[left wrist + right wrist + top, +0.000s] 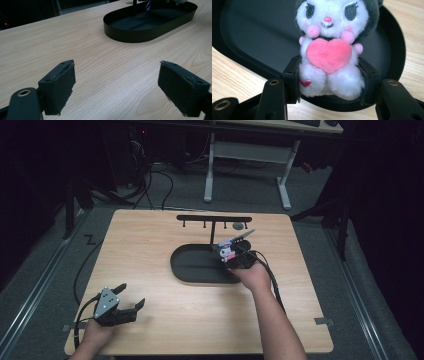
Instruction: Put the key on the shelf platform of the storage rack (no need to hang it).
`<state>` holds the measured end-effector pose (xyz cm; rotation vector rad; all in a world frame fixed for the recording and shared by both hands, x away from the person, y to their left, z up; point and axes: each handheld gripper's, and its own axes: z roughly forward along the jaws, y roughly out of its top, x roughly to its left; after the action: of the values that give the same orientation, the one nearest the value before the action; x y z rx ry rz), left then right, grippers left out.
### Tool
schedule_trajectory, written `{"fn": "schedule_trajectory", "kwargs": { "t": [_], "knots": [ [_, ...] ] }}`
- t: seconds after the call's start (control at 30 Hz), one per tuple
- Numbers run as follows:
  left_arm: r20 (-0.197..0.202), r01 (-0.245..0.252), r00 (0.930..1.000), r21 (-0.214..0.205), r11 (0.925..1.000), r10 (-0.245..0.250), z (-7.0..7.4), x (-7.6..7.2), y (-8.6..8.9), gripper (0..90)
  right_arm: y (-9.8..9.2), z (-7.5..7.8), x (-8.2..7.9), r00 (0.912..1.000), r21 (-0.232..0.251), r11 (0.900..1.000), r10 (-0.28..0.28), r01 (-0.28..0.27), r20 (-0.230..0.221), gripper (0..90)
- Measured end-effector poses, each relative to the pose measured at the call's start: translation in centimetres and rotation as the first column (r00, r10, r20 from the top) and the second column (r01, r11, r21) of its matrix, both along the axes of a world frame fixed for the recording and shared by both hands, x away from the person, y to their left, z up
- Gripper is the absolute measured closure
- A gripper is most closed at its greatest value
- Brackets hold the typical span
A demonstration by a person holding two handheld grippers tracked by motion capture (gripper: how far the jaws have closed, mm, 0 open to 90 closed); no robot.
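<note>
The right hand-held gripper [329, 85] pinches the plush toy [329, 50] between its pads, over the black tray [249, 37]. The left hand-held gripper [117, 85] is spread wide above the bench [100, 65], well apart from the toy.

A small white plush toy [329, 53] with a dark hood hugs a pink heart. It sits upright, facing the camera, over the right end of the black oval tray [247, 32].
</note>
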<state>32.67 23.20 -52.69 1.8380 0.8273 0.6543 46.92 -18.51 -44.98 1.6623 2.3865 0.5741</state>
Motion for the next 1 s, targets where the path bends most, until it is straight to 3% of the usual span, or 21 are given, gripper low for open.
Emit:
{"fn": "schedule_trajectory", "kwargs": {
  "t": [0.33,0.73,1.0],
  "knots": [
    [-0.001,0.006,1.0,0.009,0.9999,-0.006,0.0,0.0,-0.1,15.4,-0.4,-2.3,-0.9,0.9977,-0.022,0.9997,0.008,-0.009,-0.067,47.0],
    [-0.003,0.005,1.0,0.009,0.9999,-0.005,0.0,0.0,-0.1,15.4,0.3,-3.1,-0.6,0.9985,-0.019,0.9997,0.015,-0.016,-0.054,43.1],
    [-0.003,0.005,1.0,0.01,0.9999,-0.005,0.0,0.0,-0.1,15.4,0.7,-3.1,-0.6,0.9986,-0.011,0.9996,0.024,-0.025,-0.046,30.6]
  ]
}}
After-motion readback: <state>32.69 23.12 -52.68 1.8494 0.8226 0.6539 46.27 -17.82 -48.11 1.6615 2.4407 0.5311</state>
